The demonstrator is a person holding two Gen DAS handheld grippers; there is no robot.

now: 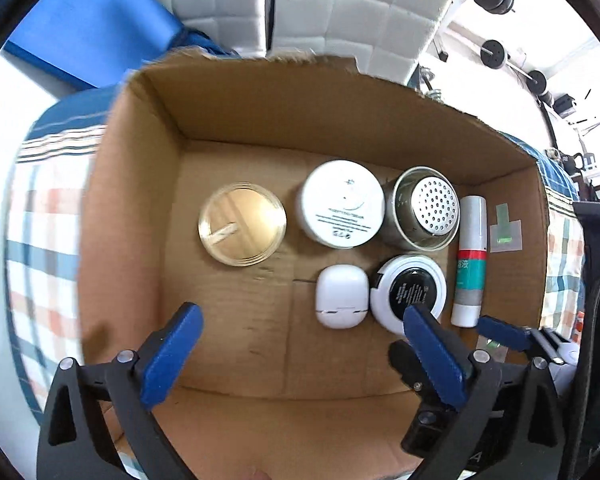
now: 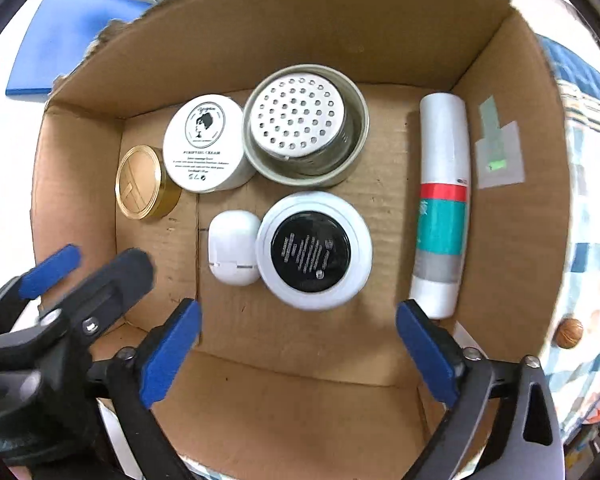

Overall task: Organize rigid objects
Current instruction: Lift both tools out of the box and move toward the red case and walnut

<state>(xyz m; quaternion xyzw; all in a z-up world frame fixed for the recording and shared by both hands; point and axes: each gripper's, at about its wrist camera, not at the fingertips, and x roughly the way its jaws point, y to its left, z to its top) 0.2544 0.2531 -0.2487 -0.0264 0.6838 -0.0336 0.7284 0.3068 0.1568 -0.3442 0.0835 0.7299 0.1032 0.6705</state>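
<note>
An open cardboard box (image 1: 132, 184) (image 2: 512, 128) holds several objects in two rows. A gold-lidded jar (image 1: 242, 224) (image 2: 144, 182), a white cream jar (image 1: 342, 204) (image 2: 204, 142) and a metal cup with a perforated white lid (image 1: 424, 208) (image 2: 304, 124) stand at the back. A small white case (image 1: 342, 296) (image 2: 234, 252) and a white round compact with a black centre (image 1: 408, 292) (image 2: 314, 250) lie in front. A white tube with red and teal bands (image 1: 471, 260) (image 2: 442, 204) lies along the right wall. My left gripper (image 1: 300, 344) and right gripper (image 2: 298, 344) hover open and empty above the box's near edge.
The box sits on a checked cloth (image 1: 40, 240) (image 2: 592, 264). A blue pad (image 1: 92, 28) (image 2: 68, 44) lies beyond the box at the left. A walnut-like brown ball (image 2: 568, 333) lies on the cloth right of the box. Tape (image 2: 498, 156) sticks to the box's right wall.
</note>
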